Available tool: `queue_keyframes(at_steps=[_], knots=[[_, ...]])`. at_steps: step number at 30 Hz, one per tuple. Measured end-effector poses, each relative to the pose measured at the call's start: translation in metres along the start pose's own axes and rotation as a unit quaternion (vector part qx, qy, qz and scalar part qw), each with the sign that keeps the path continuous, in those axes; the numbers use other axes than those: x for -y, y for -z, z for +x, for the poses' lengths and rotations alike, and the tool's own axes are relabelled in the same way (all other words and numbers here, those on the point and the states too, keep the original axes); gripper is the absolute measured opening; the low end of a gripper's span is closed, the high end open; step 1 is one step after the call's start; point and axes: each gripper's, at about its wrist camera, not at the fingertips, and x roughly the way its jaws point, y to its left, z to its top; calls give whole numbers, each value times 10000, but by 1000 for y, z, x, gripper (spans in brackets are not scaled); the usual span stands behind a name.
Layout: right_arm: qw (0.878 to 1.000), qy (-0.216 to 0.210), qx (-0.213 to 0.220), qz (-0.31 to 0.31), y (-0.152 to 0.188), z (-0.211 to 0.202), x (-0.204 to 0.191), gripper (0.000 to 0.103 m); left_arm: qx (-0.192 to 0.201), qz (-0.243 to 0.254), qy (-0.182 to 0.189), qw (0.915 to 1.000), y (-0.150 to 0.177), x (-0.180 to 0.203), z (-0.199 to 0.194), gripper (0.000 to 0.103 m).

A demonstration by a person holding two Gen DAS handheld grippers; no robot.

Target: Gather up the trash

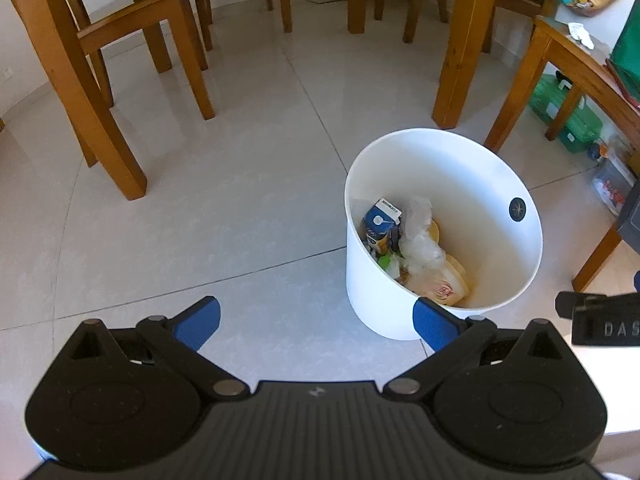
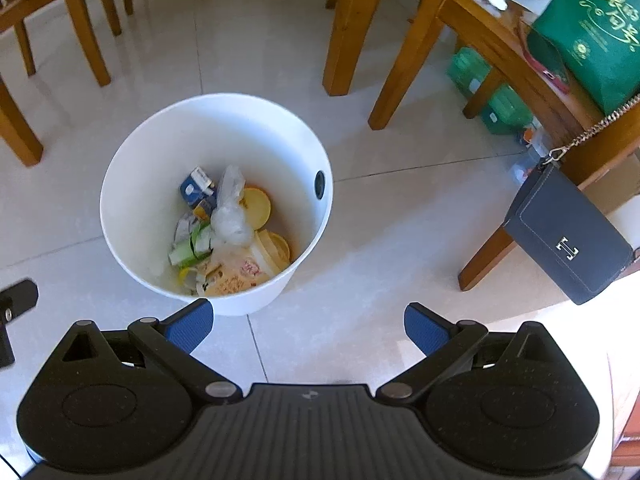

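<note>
A home dining room: wooden chairs (image 1: 120,40) and a wooden table leg (image 1: 460,48) stand on pale floor tiles (image 1: 248,200) behind a white waste bin (image 2: 132,208); right of the bin, a dark handbag (image 2: 568,236) hangs from a cluttered side table (image 2: 500,44).

The left gripper (image 1: 316,322) points down at the pale tiled floor (image 1: 224,216), its two blue-padded fingers (image 1: 199,321) spread wide with nothing between them. To the right of centre stands a white bin (image 1: 376,276) with a dark round sticker (image 1: 517,209) on its inner wall. Inside lie a blue milk carton (image 1: 380,228), a crumpled clear plastic bag (image 1: 420,236) and a paper cup (image 1: 444,288). The right finger overlaps the near rim of the bin. Wooden chairs (image 1: 132,36) and table legs (image 1: 464,48) stand behind. At the right edge, part of the right gripper (image 1: 600,320) shows.
</note>
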Motion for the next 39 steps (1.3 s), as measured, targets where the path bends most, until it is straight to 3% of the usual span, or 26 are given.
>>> queue_keyframes(at_steps=[17, 39], knots=[[9990, -430, -44, 94, -1, -2, 3, 103, -272, 140, -115, 9995, -5, 25, 10, 102], [9979, -581, -70, 289, -4, -3, 11, 103, -344, 9, 6, 9994, -7, 26, 9, 102]])
